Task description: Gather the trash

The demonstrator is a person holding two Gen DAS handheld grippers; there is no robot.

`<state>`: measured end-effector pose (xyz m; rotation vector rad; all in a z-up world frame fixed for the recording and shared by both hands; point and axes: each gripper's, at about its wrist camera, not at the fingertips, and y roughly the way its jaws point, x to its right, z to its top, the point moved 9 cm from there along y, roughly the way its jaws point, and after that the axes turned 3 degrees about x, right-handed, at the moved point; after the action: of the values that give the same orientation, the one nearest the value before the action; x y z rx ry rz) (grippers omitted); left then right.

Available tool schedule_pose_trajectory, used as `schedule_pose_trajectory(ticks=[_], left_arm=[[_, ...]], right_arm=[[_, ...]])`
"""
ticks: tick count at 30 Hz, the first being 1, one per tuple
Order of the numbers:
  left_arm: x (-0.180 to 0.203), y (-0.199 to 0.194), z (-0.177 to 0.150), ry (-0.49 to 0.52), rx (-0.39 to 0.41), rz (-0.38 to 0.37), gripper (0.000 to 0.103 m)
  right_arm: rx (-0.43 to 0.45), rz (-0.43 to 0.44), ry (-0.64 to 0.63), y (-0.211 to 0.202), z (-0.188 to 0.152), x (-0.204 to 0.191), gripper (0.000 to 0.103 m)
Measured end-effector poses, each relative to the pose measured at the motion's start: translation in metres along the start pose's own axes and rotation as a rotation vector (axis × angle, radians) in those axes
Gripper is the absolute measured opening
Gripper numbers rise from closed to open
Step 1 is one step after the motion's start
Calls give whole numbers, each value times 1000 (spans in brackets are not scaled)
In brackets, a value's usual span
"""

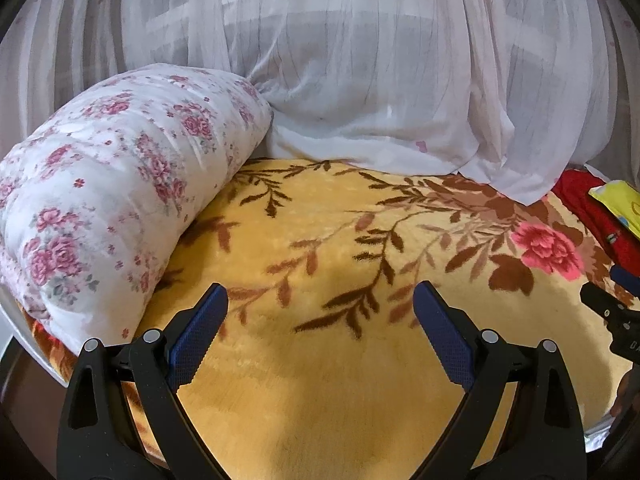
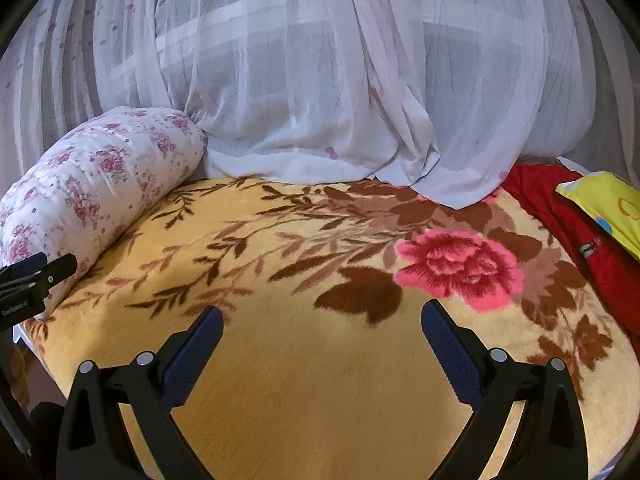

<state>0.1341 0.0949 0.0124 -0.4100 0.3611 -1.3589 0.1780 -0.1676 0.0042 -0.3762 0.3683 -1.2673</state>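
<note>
No trash shows in either view. My left gripper (image 1: 320,292) is open and empty, its blue-padded fingers wide apart above a yellow floral blanket (image 1: 320,360). My right gripper (image 2: 322,316) is also open and empty above the same blanket (image 2: 320,380), to the right of the left one. The right gripper's edge shows at the far right of the left wrist view (image 1: 612,312). The left gripper's edge shows at the far left of the right wrist view (image 2: 32,280).
A rolled white quilt with pink roses (image 1: 112,184) (image 2: 92,192) lies along the left. A sheer white curtain (image 1: 380,80) (image 2: 340,80) hangs behind and drapes onto the bed. A red cloth (image 2: 572,220) (image 1: 600,216) and a yellow pillow (image 2: 608,204) (image 1: 620,204) lie at the right.
</note>
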Motion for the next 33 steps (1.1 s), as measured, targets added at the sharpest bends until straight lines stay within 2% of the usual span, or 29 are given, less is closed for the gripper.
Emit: schedule_pose_trajectory(ticks=[12,22,26,30,33], left_arm=[[7,33,10,-14,-13,-21,91],[3,67,40,-55,35,13,91],[2,82,46,-43,55,41,91],[0,96,39,-20,54,61,91],[0,105,33,-24,36,49,91]], right_arm=[[50,-21,-2,22,27,9,98],[171,-127,-108,28,73,12,98],[181,-128,-78,34,73,22,98],[145,-132,-65,48,63,30,98],[139,-140,-66,52,59,31,98]])
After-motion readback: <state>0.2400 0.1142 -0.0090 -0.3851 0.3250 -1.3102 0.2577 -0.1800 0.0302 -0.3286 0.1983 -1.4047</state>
